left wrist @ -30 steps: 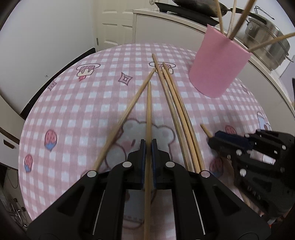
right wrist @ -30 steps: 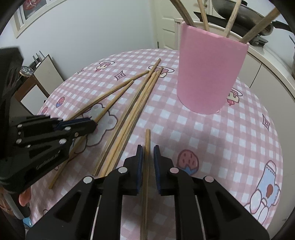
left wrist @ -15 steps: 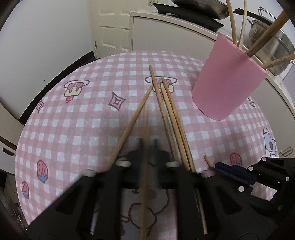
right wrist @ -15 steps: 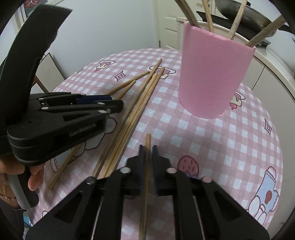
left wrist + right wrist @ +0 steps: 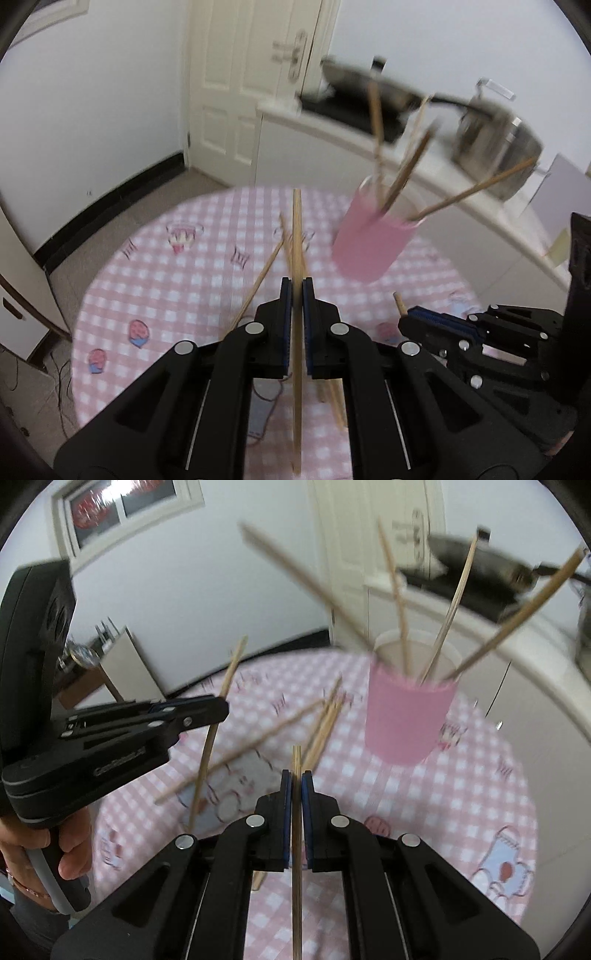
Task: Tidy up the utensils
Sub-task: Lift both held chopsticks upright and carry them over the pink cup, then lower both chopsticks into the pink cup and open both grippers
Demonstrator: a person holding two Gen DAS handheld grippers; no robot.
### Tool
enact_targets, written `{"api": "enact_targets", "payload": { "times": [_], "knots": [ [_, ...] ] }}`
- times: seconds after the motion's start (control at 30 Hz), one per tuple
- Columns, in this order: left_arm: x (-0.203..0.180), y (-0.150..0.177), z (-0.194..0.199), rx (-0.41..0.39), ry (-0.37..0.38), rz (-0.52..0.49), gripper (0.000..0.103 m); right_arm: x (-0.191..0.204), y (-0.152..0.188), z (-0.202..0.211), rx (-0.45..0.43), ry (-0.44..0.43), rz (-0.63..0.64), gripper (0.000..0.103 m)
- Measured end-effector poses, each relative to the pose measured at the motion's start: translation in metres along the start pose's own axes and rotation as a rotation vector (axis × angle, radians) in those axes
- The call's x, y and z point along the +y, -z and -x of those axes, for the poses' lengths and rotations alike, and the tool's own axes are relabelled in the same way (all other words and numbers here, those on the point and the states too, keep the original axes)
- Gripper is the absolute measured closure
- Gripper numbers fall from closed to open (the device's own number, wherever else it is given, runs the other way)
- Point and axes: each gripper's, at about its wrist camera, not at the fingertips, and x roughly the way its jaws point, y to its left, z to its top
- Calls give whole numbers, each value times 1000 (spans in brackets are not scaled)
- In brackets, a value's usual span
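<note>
Above a round table draped in pink-and-white checked cloth point(image 5: 155, 288), two hand-held grippers each carry a single chopstick toward a pink cup point(image 5: 408, 720). The left gripper point(image 5: 294, 291) has its jaws pinched narrow on a slim wooden chopstick point(image 5: 296, 236) that runs straight out between the blue pads; from the right wrist view that same stick slants steeply, its lower end close to the cloth. The right gripper point(image 5: 296, 777) is likewise clamped tight on its own chopstick point(image 5: 296, 760), gripped near the tip so only a short stub shows ahead of the jaws. Lifting the sticks clear of the cloth appears meant to let them be tipped upright and dropped into the cup, where several chopsticks point(image 5: 454, 602) already lean fanned against the rim. More loose chopsticks point(image 5: 325, 723) lie in a rough bundle on the cloth left of the cup, still to be gathered. The sticks are thin, pale and round-ended; the cup looks smooth, matte and slightly tapered, with a pale interior. Cartoon prints dot the cloth.
</note>
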Motion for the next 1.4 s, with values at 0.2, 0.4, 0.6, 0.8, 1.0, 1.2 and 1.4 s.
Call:
{"api": "enact_targets", "payload": {
  "times": [0.2,0.4,0.6,0.8,1.0,1.2,1.4],
  "knots": [
    [-23,-5,64,-144,41,-18,97,10,-12,67,-147,-3,12,99],
    [-49,-8,95,-235,68,-51,97,10,-18,109,-237,16,18,99],
    [-68,-20,106,-329,91,-35,97,-2,-33,145,-344,47,31,99],
    [-89,-40,104,-460,65,-22,97,-14,-58,167,-435,87,40,99],
    [-101,-66,81,-532,28,-6,97,-24,-85,164,-493,116,59,99],
    [-111,-85,51,-599,-17,26,97,-41,-110,149,-530,127,68,99],
    [-116,-95,21,-621,-67,49,97,-62,-124,138,-566,138,57,99]
  ]
}}
